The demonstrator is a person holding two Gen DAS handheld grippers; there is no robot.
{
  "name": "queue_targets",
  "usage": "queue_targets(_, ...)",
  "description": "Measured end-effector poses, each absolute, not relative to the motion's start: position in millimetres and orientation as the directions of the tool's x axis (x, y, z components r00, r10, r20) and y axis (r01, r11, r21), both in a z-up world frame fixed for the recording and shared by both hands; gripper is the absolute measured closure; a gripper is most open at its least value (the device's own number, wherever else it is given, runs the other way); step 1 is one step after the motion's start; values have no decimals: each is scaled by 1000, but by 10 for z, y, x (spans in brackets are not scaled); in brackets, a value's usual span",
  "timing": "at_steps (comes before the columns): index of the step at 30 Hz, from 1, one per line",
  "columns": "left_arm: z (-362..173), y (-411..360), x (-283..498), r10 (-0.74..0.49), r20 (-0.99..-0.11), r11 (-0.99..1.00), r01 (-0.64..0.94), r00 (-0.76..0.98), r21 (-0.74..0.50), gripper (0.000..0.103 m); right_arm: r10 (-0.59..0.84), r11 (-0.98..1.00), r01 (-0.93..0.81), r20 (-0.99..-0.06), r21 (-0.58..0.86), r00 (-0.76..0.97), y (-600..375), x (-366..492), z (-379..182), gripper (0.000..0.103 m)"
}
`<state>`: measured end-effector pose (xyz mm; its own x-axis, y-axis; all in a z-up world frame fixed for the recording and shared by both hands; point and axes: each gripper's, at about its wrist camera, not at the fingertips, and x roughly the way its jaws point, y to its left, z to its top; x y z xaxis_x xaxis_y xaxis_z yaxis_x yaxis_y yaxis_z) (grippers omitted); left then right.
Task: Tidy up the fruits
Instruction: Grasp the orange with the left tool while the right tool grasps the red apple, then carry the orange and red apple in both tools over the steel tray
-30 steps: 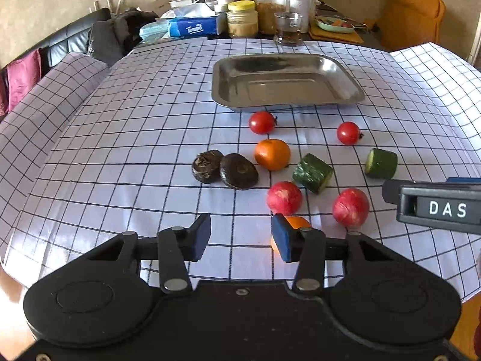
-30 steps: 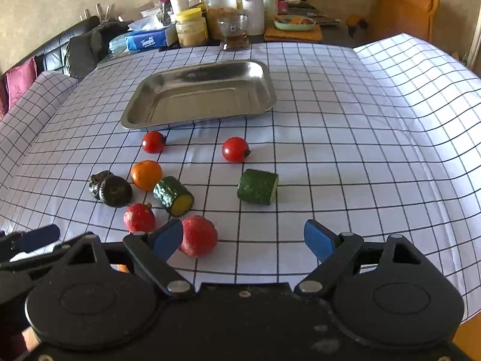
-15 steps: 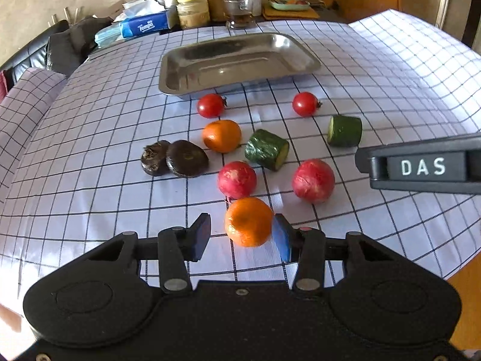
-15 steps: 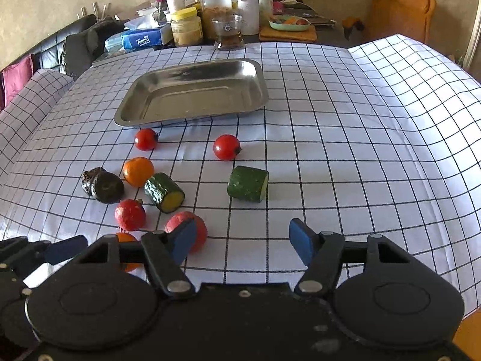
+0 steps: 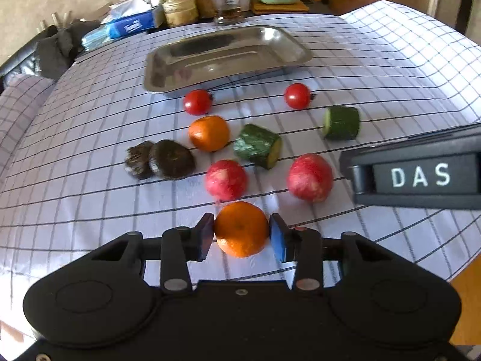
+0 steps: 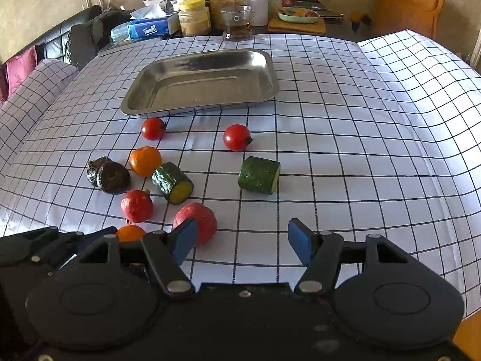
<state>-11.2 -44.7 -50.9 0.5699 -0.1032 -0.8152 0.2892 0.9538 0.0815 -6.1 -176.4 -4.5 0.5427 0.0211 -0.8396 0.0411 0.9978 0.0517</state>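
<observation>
My left gripper (image 5: pixel 241 234) is shut on an orange (image 5: pixel 241 228) near the table's front edge; the orange also shows in the right wrist view (image 6: pixel 130 233). Beyond it lie two red apples (image 5: pixel 226 179) (image 5: pixel 309 177), a second orange (image 5: pixel 209 133), two cucumber pieces (image 5: pixel 258 146) (image 5: pixel 341 122), two tomatoes (image 5: pixel 197 101) (image 5: pixel 297 96) and two dark wrinkled fruits (image 5: pixel 171 158). An empty steel tray (image 5: pixel 168 81) stands behind them. My right gripper (image 6: pixel 242 242) is open and empty, its left finger (image 6: pixel 183 240) next to a red apple (image 6: pixel 200 219).
Jars (image 6: pixel 194 16), a glass (image 6: pixel 237 21), a tissue pack (image 6: pixel 147 28) and a dish (image 6: pixel 297 15) crowd the far edge of the table. A black sofa (image 6: pixel 54 42) is at the left, an orange chair (image 6: pixel 405 3) at the back right. The checked cloth (image 6: pixel 375 150) covers the table.
My left gripper moved over the near orange and closed on it. My right gripper drifted slightly forward and stayed open.
</observation>
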Motion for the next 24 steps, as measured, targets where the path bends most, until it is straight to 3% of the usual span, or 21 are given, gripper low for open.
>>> queue_targets(15, -516, -66, -13, -41, -809, 985, 159, 586, 66, 54, 85, 996, -47, -845, 71, 528, -1512, 79, -174, 36)
queue_targets(17, -519, -76, -15, -36, -806, 984, 162, 591, 74, 54, 106, 994, -65, -830, 83, 548, -1498, 79, -158, 50)
queue_targets(19, -523, -70, -8, -38, -805, 985, 160, 592, 71, 54, 137, 991, -85, -820, 108, 556, -1503, 96, -154, 81)
queue_targets(23, -523, -57, 20, -43, -810, 985, 162, 585, 65, 54, 117, 993, -52, -836, 105, 537, -1528, 154, -194, 81)
queue_targets(24, -527, -60, 29, -42, -812, 985, 162, 583, 66, 54, 115, 993, -53, -834, 102, 539, -1536, 157, -192, 76)
